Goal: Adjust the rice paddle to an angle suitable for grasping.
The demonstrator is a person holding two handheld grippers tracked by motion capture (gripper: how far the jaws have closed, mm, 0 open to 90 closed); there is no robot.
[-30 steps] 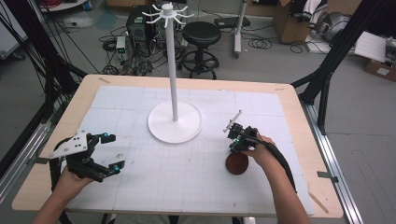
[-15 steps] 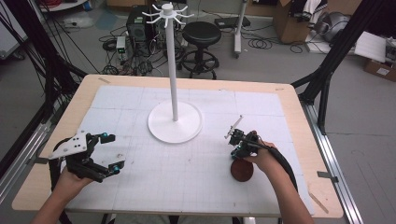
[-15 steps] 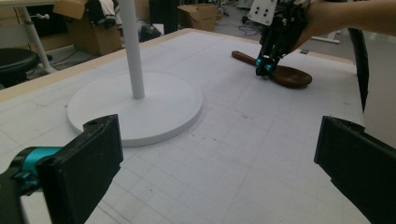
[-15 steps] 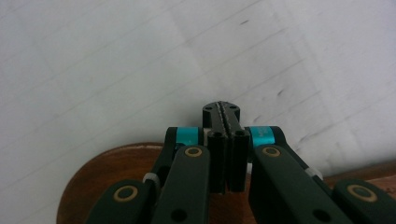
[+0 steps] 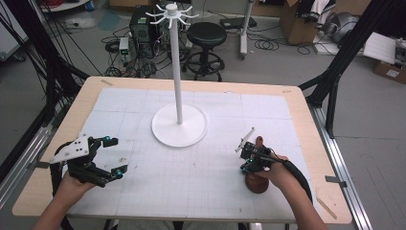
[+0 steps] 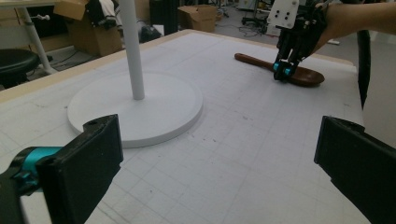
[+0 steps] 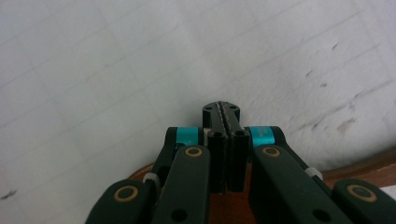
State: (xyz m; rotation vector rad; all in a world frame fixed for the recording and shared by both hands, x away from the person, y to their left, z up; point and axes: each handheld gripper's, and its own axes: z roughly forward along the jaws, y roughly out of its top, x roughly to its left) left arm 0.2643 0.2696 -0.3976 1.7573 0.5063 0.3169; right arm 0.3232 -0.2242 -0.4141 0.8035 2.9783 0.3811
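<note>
The wooden spoon (image 5: 257, 177) lies flat on the white gridded mat (image 5: 201, 182), at the person's right side of the table, with its bowl toward the near edge and its handle running away toward the far side. The right gripper (image 5: 247, 166) hangs directly over it, pointing down at the mat. In the right gripper view its two black jaws are pressed flat together with nothing between them, their tips set against the mat just past the spoon's (image 7: 233, 205) edge; the brown wood shows under and behind the gripper body, not between the pads. From the left gripper view, the right gripper (image 6: 283, 73) comes down at the spot where the spoon's (image 6: 299, 74) handle meets its bowl, the jaw tips at or just beside the wood; whether they touch it I cannot tell.

The left gripper (image 5: 112, 155) sits well apart at the left side of the mat, held low, its jaws spread wide and empty. Between the two hands, farther back, stands the white mug tree (image 5: 178, 115) on its round base.
</note>
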